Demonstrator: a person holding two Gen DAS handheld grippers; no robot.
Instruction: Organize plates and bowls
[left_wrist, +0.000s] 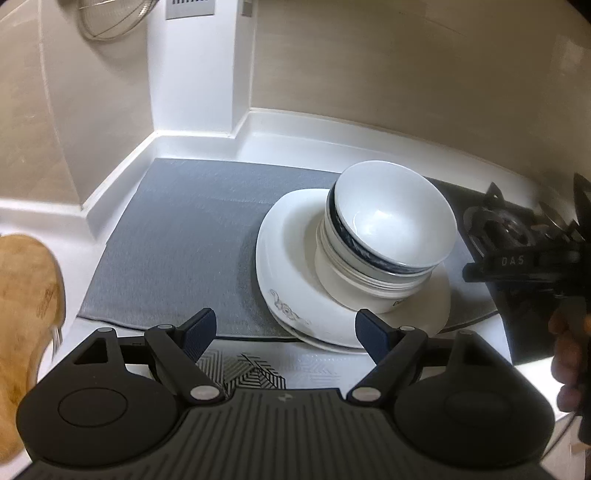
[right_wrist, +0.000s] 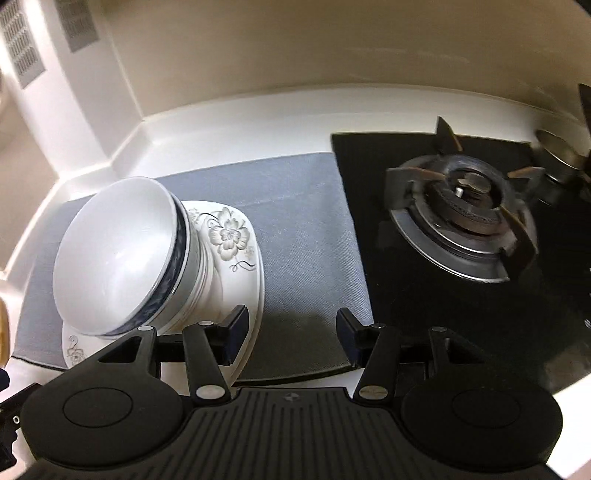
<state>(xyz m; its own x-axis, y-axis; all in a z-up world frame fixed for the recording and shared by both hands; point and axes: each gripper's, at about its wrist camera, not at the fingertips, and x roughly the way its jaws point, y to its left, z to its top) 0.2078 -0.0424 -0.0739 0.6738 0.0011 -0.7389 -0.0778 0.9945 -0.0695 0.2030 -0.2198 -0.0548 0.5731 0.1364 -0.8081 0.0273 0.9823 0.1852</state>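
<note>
Both sets of jaws wide apart, gripping nothing; bowls (left_wrist: 388, 240) stacked on plates (left_wrist: 291, 258), stove (right_wrist: 469, 218) at three o'clock.

Grey mat (left_wrist: 177, 236) beside black gas hob (right_wrist: 461, 221); wooden board (left_wrist: 26, 306) at left.

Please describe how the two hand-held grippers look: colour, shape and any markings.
Both the left gripper and right gripper are matte black, with a ribbed grey centre plate, round side discs, silver pivot pins, and dark blue fingers. One body reads "DAS".
</note>
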